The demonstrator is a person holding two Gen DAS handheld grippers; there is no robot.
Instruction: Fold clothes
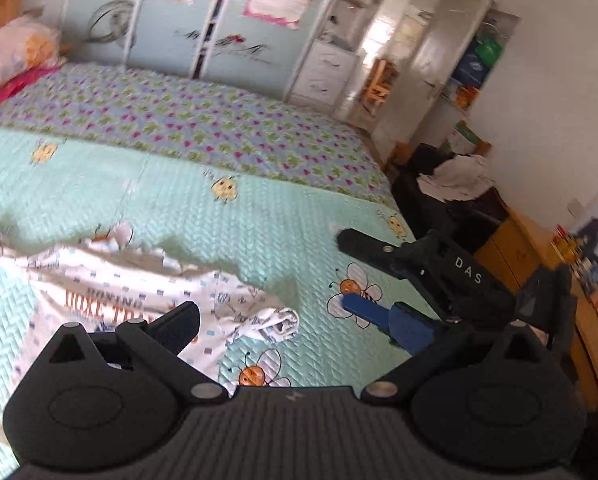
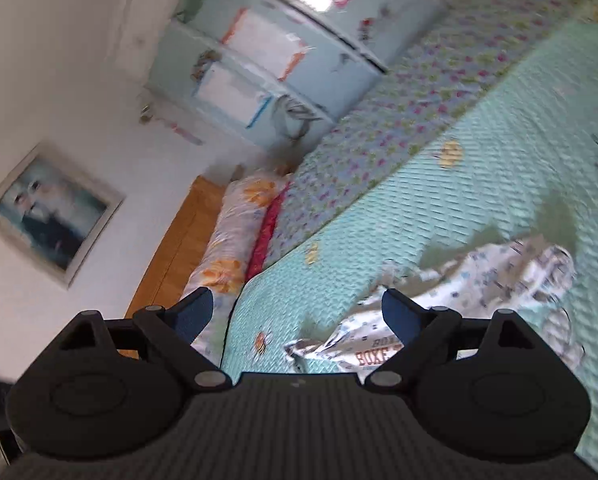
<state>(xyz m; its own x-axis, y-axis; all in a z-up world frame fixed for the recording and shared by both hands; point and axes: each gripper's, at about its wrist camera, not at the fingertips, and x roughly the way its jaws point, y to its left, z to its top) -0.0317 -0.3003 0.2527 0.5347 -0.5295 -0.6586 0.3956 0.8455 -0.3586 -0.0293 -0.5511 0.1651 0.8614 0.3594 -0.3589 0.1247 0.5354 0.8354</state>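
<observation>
- The right gripper (image 2: 297, 316) stands with its jaws spread wide and nothing between them; its blue pads (image 2: 397, 314) press on no cloth, so it is released.
- In the left wrist view, the right gripper (image 1: 345, 274) appears from outside, to the right of the left tool, its black finger (image 1: 363, 246) and blue-padded finger (image 1: 365, 310) apart over the bedspread (image 1: 259, 232), touching nothing that I can make out.
- The left gripper (image 1: 319, 320) shows only its left finger (image 1: 179, 326) clearly; the other finger is hidden behind the right gripper, so its spread is hard to judge, though nothing lies pinched at the visible pad.
- The garment (image 1: 139, 292), white with small printed marks and orange lettering, lies crumpled on the mint quilted bedspread just ahead of and to the left of the left gripper's left finger.
- Its long axis runs roughly across the left view, from the left edge toward a bunched end (image 1: 275, 322) near the middle.
- In the right wrist view, the garment (image 2: 479, 300) sits ahead and to the right of the right finger, stretching away toward the upper right.
- Only the right view shows the framed picture (image 2: 55, 208) on the wall and the wooden headboard (image 2: 175, 248) beside the pillows (image 2: 235, 232).
- Only the left view shows the open doorway (image 1: 383, 76), the shelves (image 1: 479, 64) and the dark heap of laundry (image 1: 455, 184) past the bed's right side.
- Both views show the pale blue wardrobe (image 1: 203, 28) beyond the floral sheet (image 1: 203, 120).
</observation>
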